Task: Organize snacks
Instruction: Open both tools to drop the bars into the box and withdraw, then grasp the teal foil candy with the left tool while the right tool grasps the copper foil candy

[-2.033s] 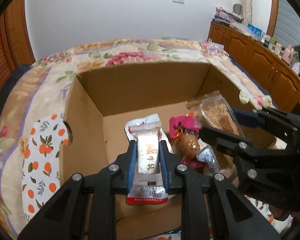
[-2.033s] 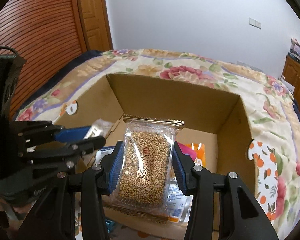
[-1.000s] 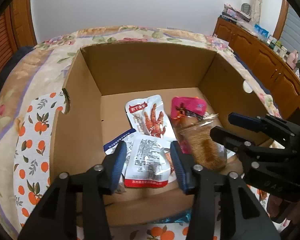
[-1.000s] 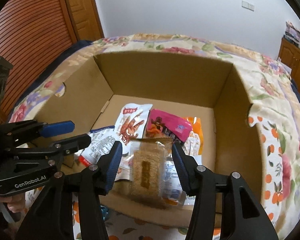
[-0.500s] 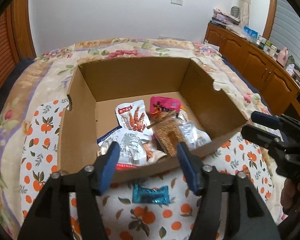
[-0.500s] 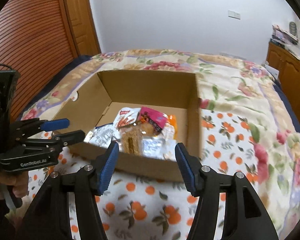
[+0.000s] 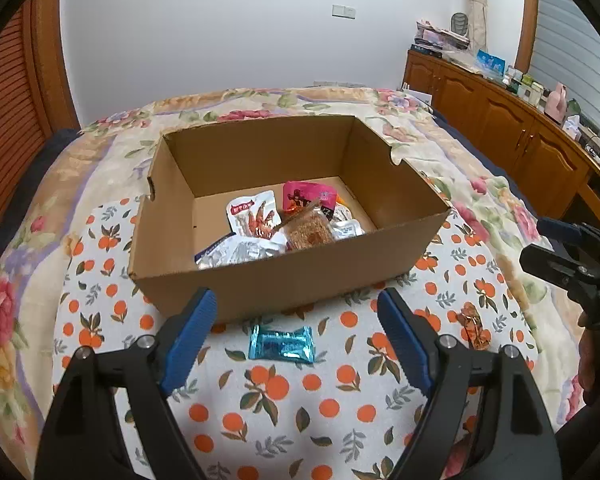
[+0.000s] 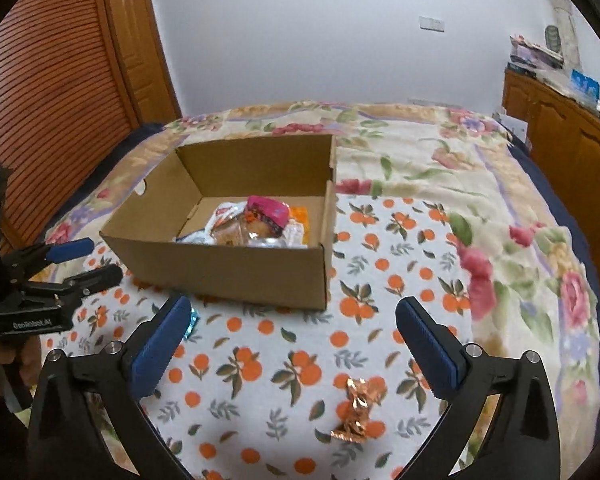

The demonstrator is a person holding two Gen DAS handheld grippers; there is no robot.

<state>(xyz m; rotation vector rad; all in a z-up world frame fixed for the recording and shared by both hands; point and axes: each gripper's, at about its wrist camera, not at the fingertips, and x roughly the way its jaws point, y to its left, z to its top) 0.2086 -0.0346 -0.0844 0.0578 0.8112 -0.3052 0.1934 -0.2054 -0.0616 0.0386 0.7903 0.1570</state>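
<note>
An open cardboard box (image 7: 284, 280) (image 8: 228, 268) sits on the bed and holds several snack packets, among them a grain bar (image 7: 310, 232) and a pink packet (image 7: 308, 196). A blue wrapped snack (image 7: 282, 344) lies on the orange-print cloth in front of the box, between the fingers of my open, empty left gripper (image 7: 298, 328). A copper-foil candy (image 8: 356, 408) (image 7: 472, 326) lies on the cloth near my open, empty right gripper (image 8: 292, 340). The blue snack is mostly hidden behind the left finger in the right wrist view.
The box stands on an orange-print cloth (image 8: 380, 280) over a floral bedspread (image 8: 420, 140). A wooden slatted door (image 8: 52, 100) is at the left. A wooden cabinet (image 7: 500, 120) with clutter on top runs along the right wall.
Both grippers let go of their packets into the box, then drew back and up. The box now looks smaller, and the blue snack and copper candy have come into view.
</note>
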